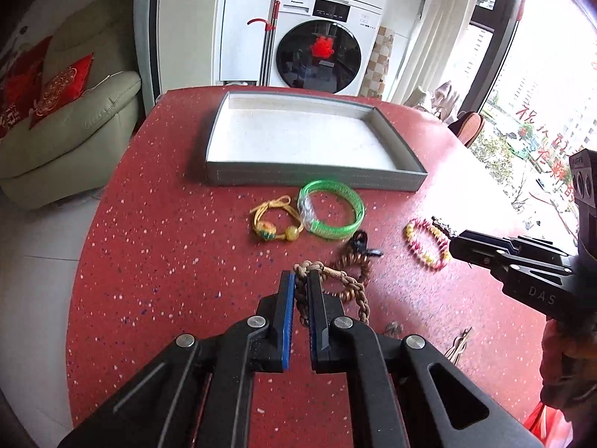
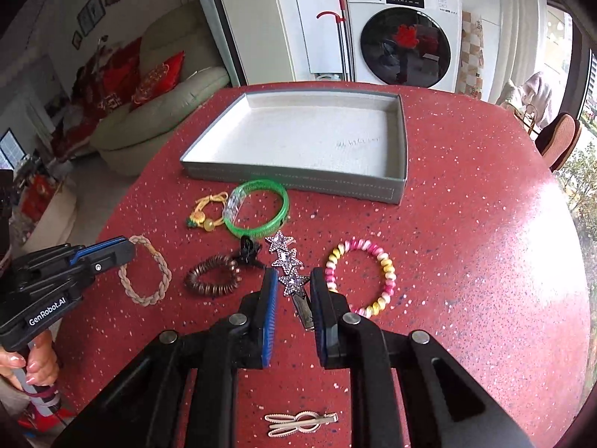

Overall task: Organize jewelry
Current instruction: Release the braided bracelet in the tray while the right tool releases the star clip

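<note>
My left gripper (image 1: 301,280) is shut on a beige braided bracelet (image 1: 350,283), pinching its near end; the right wrist view shows that gripper (image 2: 127,246) holding the bracelet (image 2: 145,276) at the table's left. My right gripper (image 2: 294,283) is partly closed around a star-studded hair clip (image 2: 287,265), fingers close on both sides; it also shows in the left wrist view (image 1: 453,240). A grey tray (image 2: 395,190) with white lining stands at the far side. A green bangle (image 2: 257,209), a yellow cord bracelet (image 2: 205,212), a brown beaded bracelet (image 2: 212,280) and a pink-yellow beaded bracelet (image 2: 373,276) lie on the red table.
A small black claw clip (image 2: 248,252) lies between the bangle and the brown bracelet. A cream hair clip (image 2: 298,423) lies near the table's front edge. A sofa (image 2: 156,119) stands left; a washing machine (image 2: 403,37) stands behind the table.
</note>
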A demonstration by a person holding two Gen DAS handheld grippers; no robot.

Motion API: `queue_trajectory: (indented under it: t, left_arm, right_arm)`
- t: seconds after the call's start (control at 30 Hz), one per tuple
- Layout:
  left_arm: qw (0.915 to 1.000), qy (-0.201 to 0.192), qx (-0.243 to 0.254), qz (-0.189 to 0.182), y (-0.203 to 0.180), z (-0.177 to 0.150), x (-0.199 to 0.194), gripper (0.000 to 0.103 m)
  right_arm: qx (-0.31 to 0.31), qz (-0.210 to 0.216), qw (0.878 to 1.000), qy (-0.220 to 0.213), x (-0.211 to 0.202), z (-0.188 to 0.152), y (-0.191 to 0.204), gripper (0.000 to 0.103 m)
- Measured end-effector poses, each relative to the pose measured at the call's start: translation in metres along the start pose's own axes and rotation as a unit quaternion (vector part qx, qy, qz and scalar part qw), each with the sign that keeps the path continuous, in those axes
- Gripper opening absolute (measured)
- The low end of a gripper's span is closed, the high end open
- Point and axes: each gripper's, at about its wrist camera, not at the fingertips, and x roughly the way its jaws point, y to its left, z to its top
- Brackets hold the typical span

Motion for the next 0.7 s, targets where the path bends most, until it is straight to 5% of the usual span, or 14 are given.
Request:
queue_trajectory:
  t: [0.37,0.7]
  left_arm:
    - [0.9994,-0.034,-0.001,-0.009,0.012,0.121,0.024,0.025]
    - [0.9982,-0.021,0.035,0.045,0.019,0.182,0.119,0.025]
  right_arm:
    - [0.037,0.006,0.999,-0.018,0.021,0.098,-0.028,0.019]
    - [0.068,-0.009,0.998,0.0,0.089,0.155,-0.05,0.019]
